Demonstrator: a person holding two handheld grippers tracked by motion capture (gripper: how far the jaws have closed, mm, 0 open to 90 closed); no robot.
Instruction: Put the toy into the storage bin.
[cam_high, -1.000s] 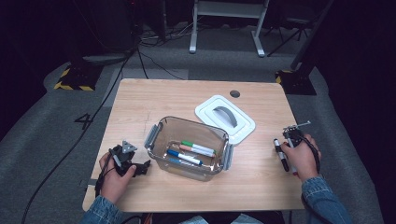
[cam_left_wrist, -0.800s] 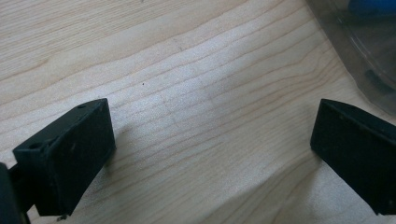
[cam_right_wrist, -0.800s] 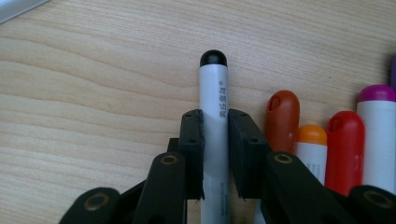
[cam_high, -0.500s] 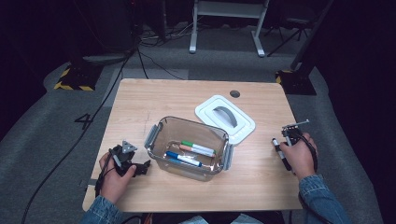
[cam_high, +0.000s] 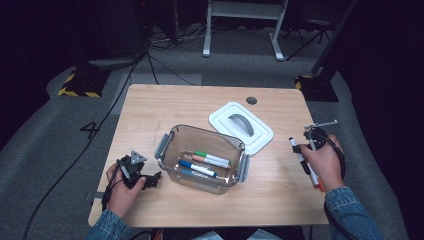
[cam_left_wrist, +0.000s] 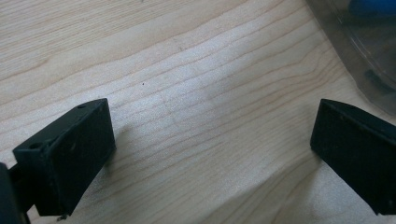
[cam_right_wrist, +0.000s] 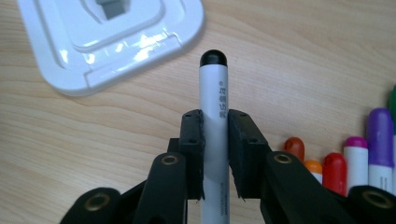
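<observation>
My right gripper (cam_right_wrist: 215, 126) is shut on a white marker with a black cap (cam_right_wrist: 214, 88), held a little above the wood. From above, this marker (cam_high: 300, 155) slants past the person's right hand at the table's right edge, with the right gripper (cam_high: 309, 144) on it. A clear container (cam_high: 172, 137) with grey latches stands mid-table and holds green, orange and blue markers (cam_high: 210, 159). My left gripper (cam_high: 150, 179) rests on the table just left of the container. Its jaws stand wide open over bare wood (cam_left_wrist: 210, 149).
The white lid with a grey handle (cam_high: 240, 127) lies behind and to the right of the container, and its corner (cam_right_wrist: 107, 42) lies ahead of the held marker. Several loose markers (cam_right_wrist: 357, 158) lie side by side to the right of my right gripper. The container wall (cam_left_wrist: 359, 42) is close to my left gripper.
The right gripper has risen off the table with the black-capped marker in its jaws. The left hand and gripper have stayed where they were.
</observation>
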